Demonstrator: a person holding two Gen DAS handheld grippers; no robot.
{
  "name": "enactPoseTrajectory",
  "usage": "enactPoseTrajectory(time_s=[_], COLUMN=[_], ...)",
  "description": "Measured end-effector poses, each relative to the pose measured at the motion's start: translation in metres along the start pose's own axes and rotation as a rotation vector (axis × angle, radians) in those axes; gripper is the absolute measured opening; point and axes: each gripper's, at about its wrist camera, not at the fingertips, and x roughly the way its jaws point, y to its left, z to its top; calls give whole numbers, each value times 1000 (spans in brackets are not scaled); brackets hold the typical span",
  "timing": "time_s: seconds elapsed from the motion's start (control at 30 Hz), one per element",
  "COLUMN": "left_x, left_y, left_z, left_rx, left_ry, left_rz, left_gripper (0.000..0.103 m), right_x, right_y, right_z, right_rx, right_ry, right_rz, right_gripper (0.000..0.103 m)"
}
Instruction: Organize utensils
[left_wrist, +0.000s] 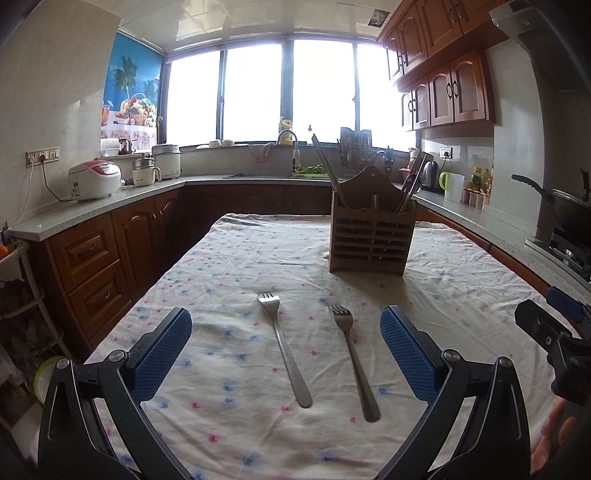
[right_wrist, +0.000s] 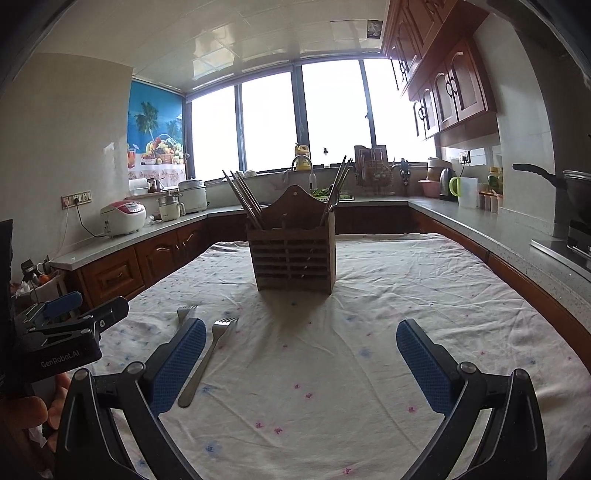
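Left gripper (left_wrist: 286, 354), blue pads spread wide, straddles two steel forks (left_wrist: 284, 350) at 12 o'clock, lined up for a pick | right gripper (right_wrist: 301, 365) wide, empty, waiting | slatted wooden utensil caddy (left_wrist: 371, 240) beyond at 1 o'clock, chopsticks (right_wrist: 243, 199) inside | floral tablecloth (left_wrist: 229, 258)

Black gripper frames, silver screws; blue textured fingers (left_wrist: 406, 354).
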Motion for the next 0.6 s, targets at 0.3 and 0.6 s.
enactPoseTrajectory(time_s=[0.3,0.6], left_x=[0,-1], left_y=[3,0], left_z=[1,0], left_rx=[-3,5], left_ry=[10,8], left_rz=[10,14], left_gripper=[103,103], right_x=[1,1], right_y=[-4,-4], right_z=[0,0], right_rx=[15,14], right_ry=[2,1], right_rz=[-4,-3], right_gripper=[103,103])
